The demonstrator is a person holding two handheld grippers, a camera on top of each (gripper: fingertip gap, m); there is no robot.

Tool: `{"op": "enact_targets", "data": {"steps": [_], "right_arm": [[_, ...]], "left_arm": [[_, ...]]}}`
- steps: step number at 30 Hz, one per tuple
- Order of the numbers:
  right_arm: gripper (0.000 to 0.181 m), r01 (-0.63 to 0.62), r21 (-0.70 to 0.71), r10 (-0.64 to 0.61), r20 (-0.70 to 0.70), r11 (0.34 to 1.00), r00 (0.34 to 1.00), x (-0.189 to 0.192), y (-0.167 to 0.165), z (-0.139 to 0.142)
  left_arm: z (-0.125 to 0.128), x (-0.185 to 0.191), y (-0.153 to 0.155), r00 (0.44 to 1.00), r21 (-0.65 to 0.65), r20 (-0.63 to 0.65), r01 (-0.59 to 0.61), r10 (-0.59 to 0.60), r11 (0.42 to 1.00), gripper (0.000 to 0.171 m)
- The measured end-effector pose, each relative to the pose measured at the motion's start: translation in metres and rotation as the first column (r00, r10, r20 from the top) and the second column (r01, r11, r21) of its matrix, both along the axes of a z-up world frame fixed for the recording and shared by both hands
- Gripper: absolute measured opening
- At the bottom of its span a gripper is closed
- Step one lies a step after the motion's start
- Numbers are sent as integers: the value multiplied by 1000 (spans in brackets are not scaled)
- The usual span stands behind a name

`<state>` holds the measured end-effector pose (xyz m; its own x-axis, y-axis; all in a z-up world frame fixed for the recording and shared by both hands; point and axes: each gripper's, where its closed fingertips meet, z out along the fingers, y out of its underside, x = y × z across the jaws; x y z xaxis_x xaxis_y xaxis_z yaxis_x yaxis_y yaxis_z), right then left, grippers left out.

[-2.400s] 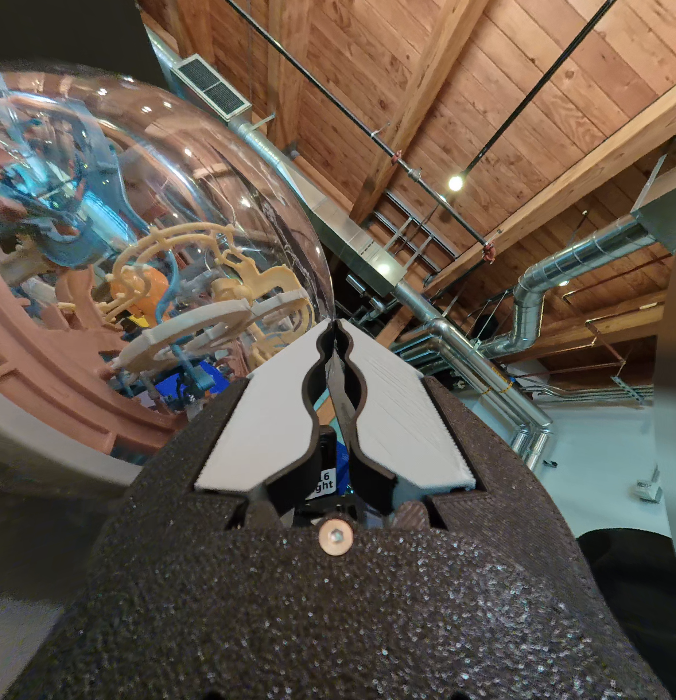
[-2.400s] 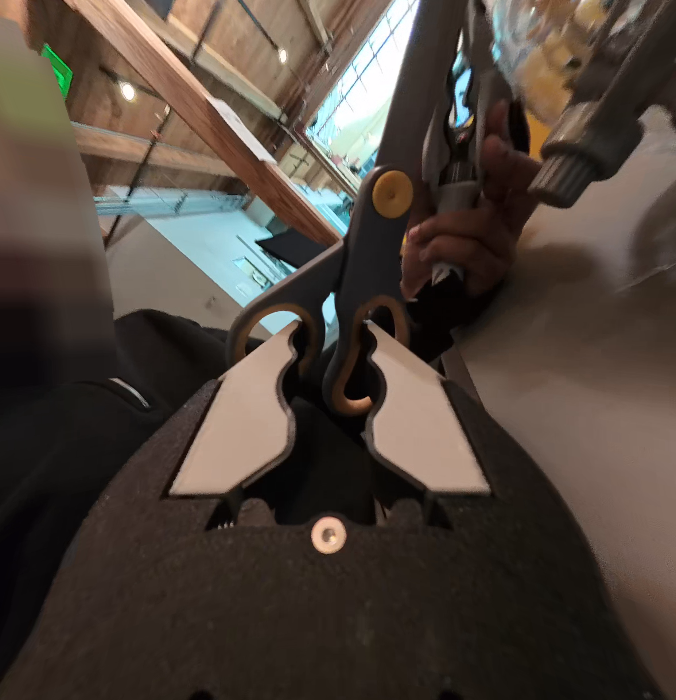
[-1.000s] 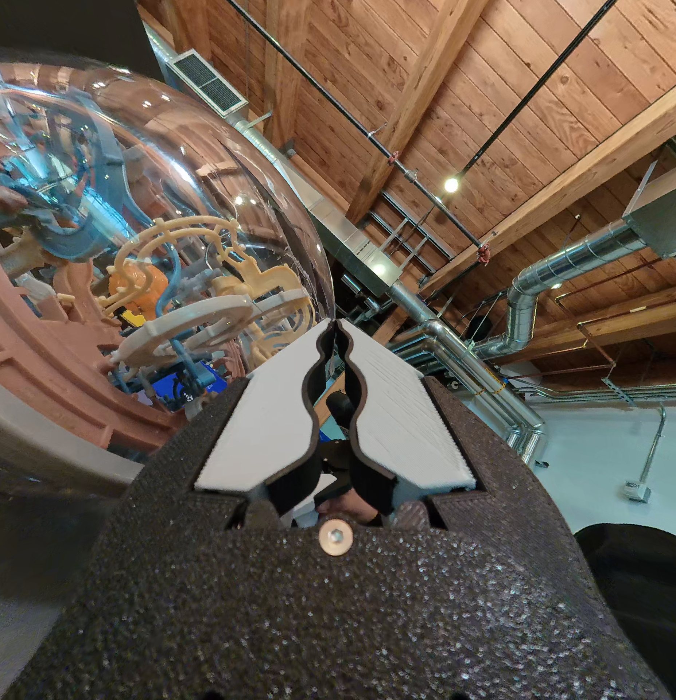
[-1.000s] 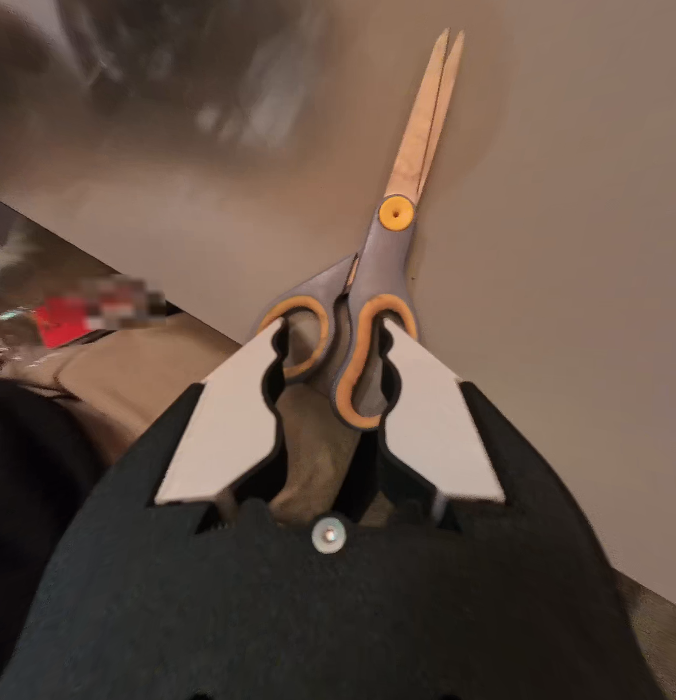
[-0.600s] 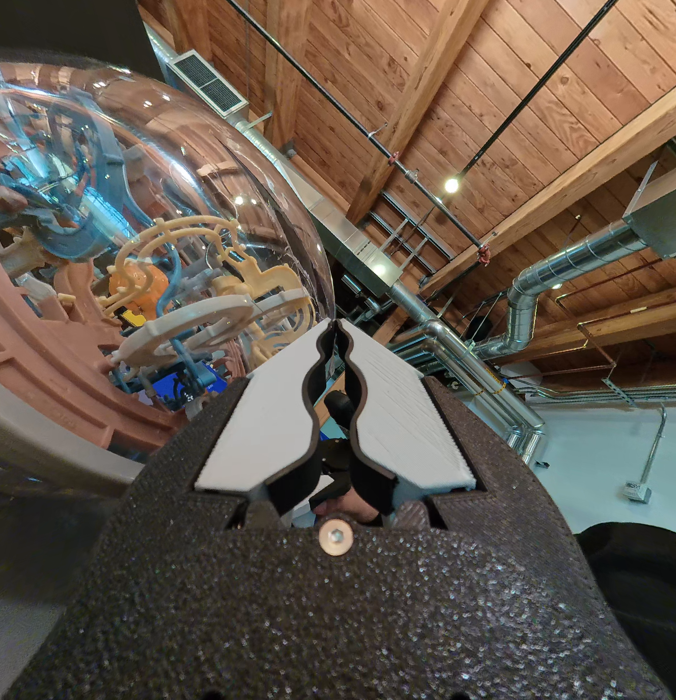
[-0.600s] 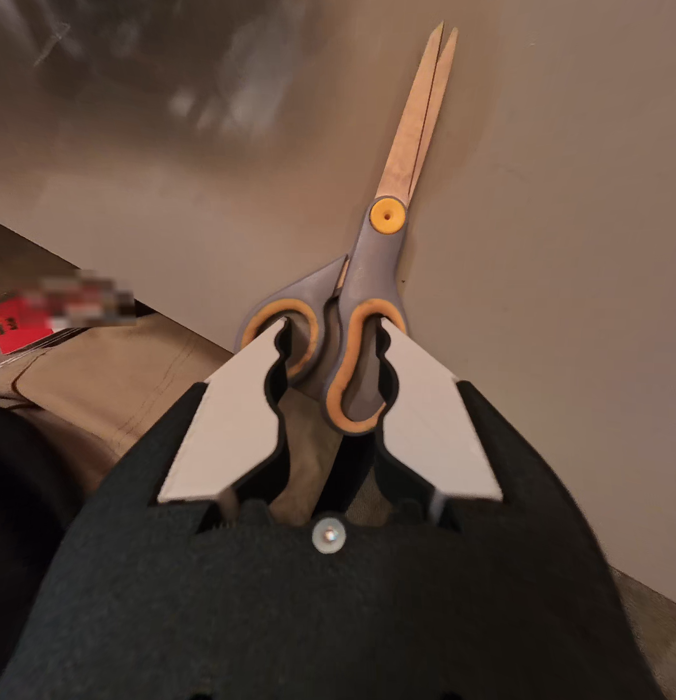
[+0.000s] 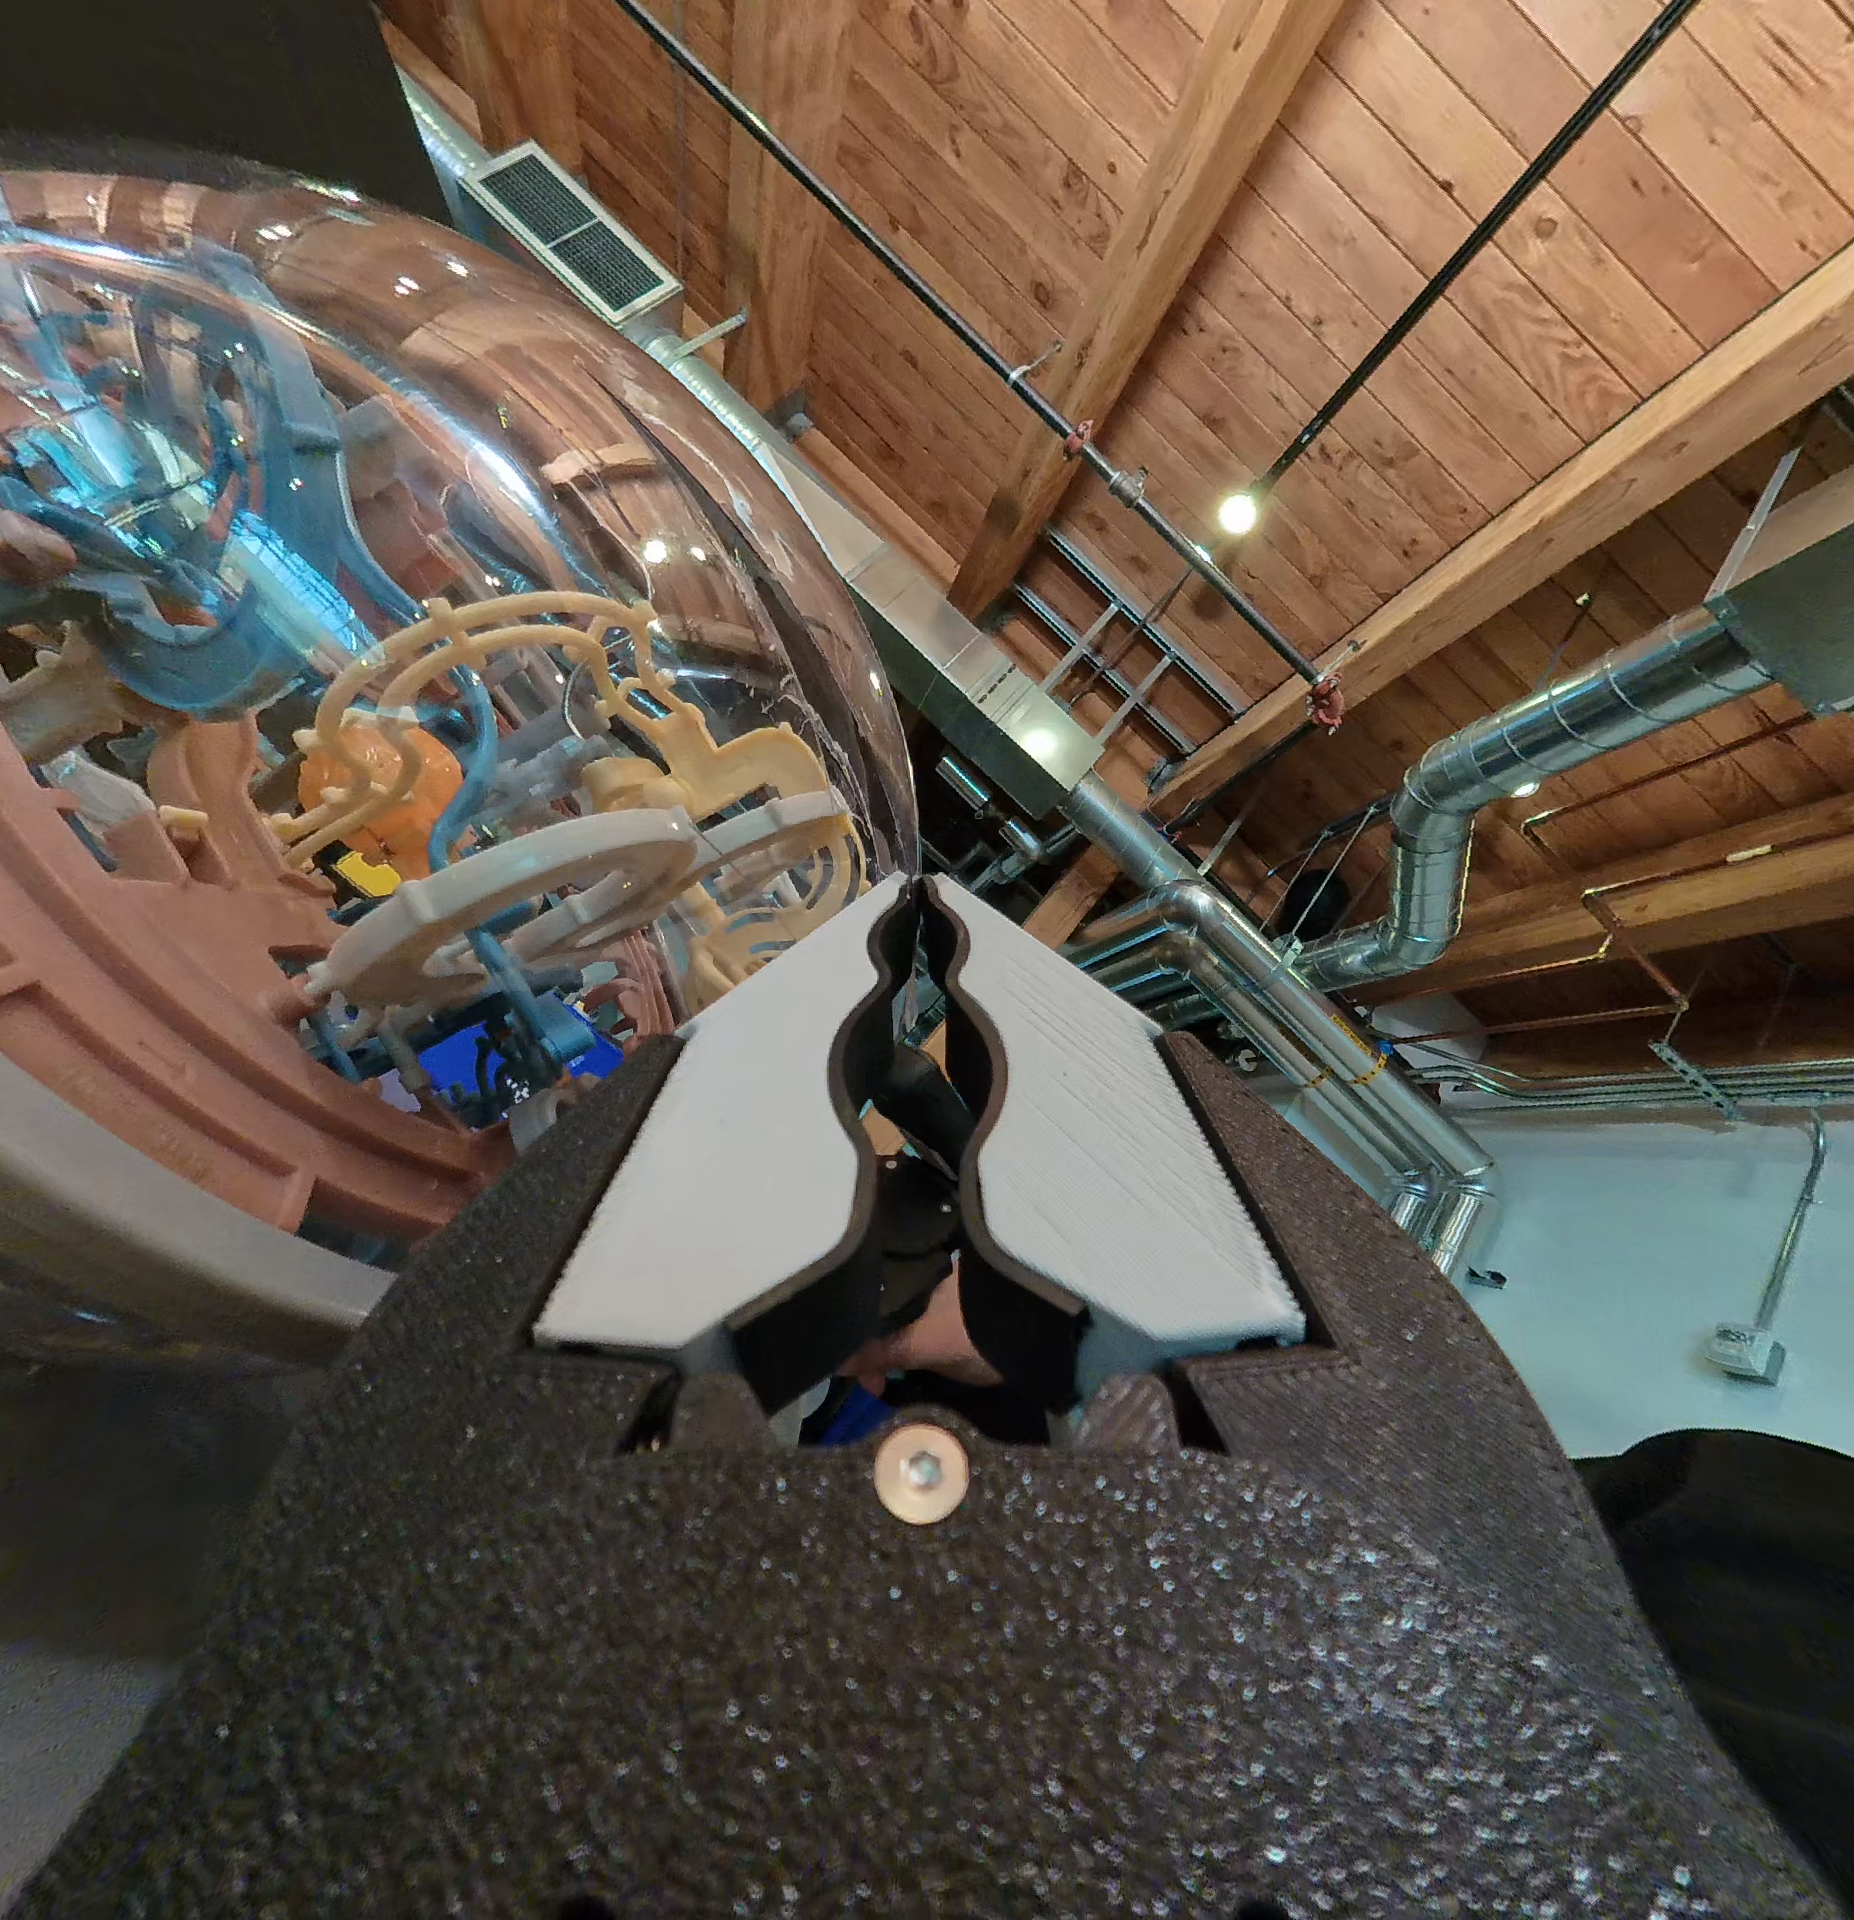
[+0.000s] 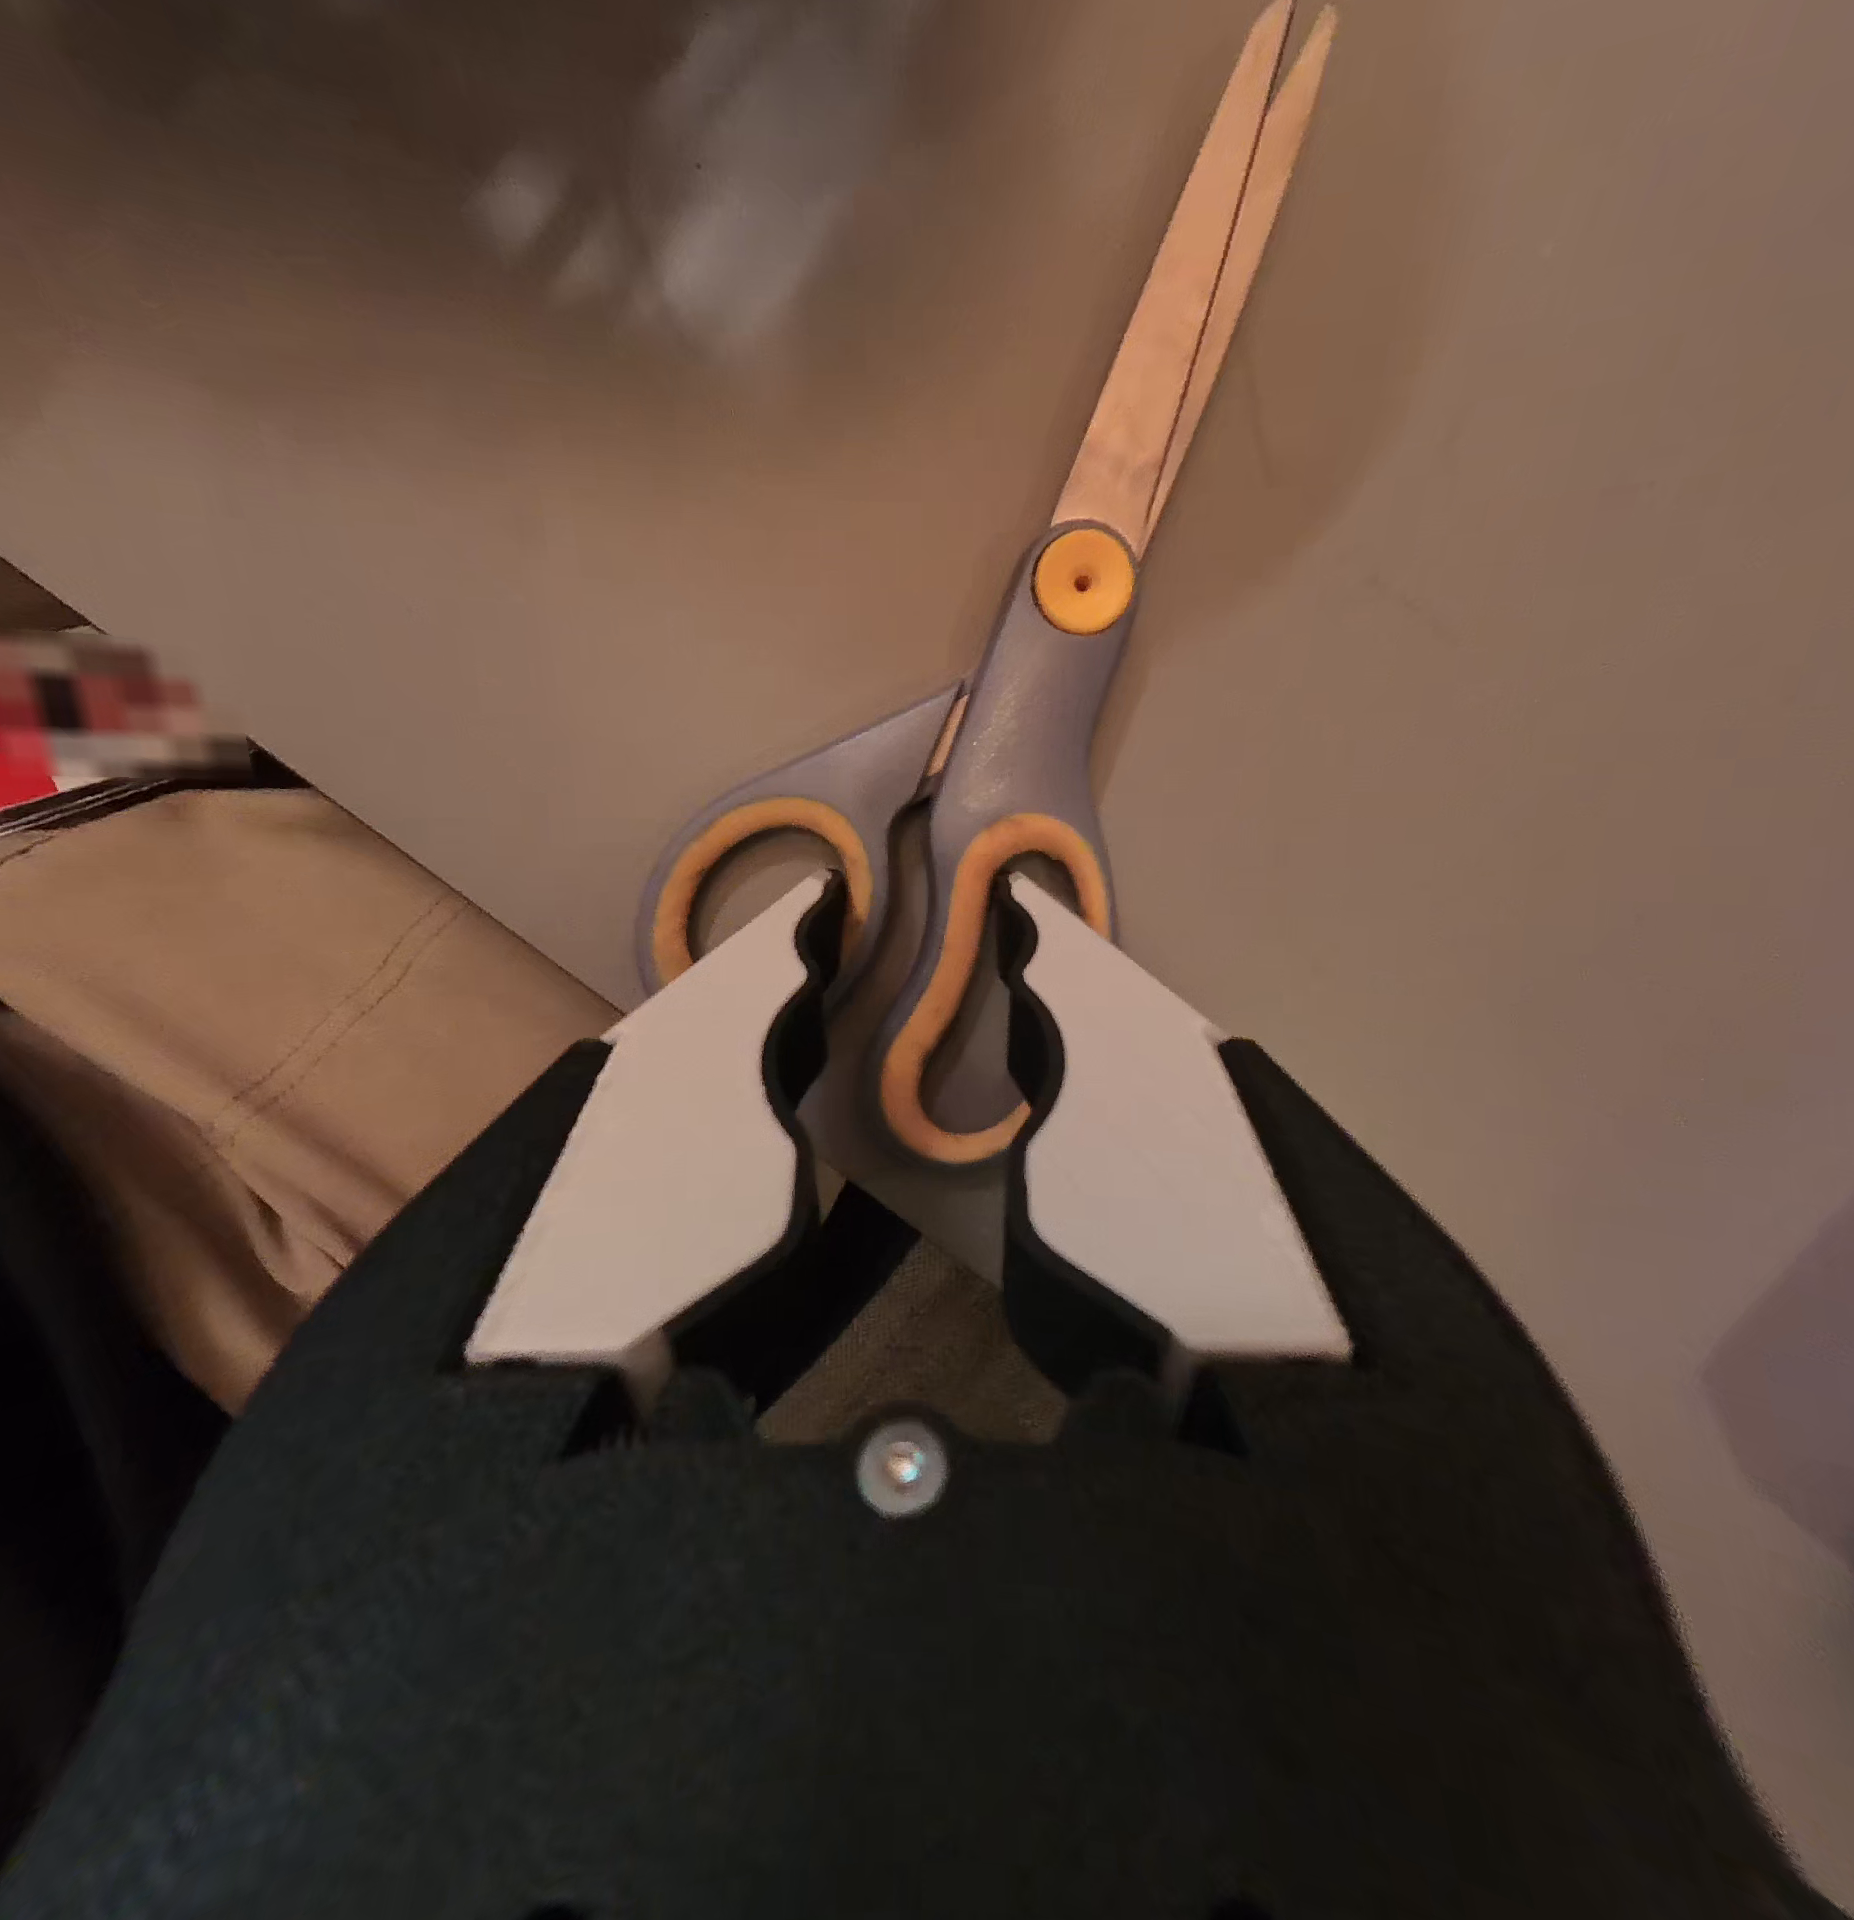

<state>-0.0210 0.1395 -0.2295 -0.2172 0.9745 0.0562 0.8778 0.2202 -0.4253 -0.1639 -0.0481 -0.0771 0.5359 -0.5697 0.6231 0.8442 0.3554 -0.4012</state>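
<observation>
Grey scissors (image 8: 1037,748) with orange-lined handle loops lie on a pale table (image 8: 1525,727), blades shut and pointing away up-right. My right gripper (image 8: 920,881) is at the handles near the table's front edge. One fingertip lies over each loop, and the loops' inner rims are pinched between the fingers. My left gripper (image 7: 918,883) is shut and empty, tips touching, and points up at the ceiling. It sits right beside a clear plastic ball (image 7: 403,623) with a coloured maze of tracks inside.
A person's tan trouser leg (image 8: 279,987) and dark clothing lie below the table edge on the left. A red card (image 8: 9,748) shows at far left. Wooden ceiling beams (image 7: 1162,260) and metal ducts (image 7: 1525,748) are overhead in the left wrist view.
The scissors went from being held up in the air to lying on the table. My right fingers stood wider around the handles, then drew in on them. The left gripper has barely moved.
</observation>
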Motion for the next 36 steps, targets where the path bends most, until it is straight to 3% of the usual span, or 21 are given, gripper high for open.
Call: {"op": "enact_targets", "data": {"steps": [9, 28, 32, 36], "right_arm": [[26, 70, -35, -72, -46, 997, 996, 2, 0, 0], [27, 79, -23, -82, -154, 997, 985, 1, 0, 2], [54, 99, -32, -103, -148, 995, 984, 0, 5, 2], [55, 78, -48, -84, -140, 996, 987, -2, 4, 1]], "left_arm": [[0, -2, -1, 1000, -1, -2, -1, 1, 1000, 0], [-1, -3, 1, 1000, 1, 4, 5, -5, 1000, 0], [-1, -2, 1, 1000, 1, 3, 7, -7, 1000, 0], [-1, -3, 1, 1000, 2, 3, 8, -8, 1000, 0]]}}
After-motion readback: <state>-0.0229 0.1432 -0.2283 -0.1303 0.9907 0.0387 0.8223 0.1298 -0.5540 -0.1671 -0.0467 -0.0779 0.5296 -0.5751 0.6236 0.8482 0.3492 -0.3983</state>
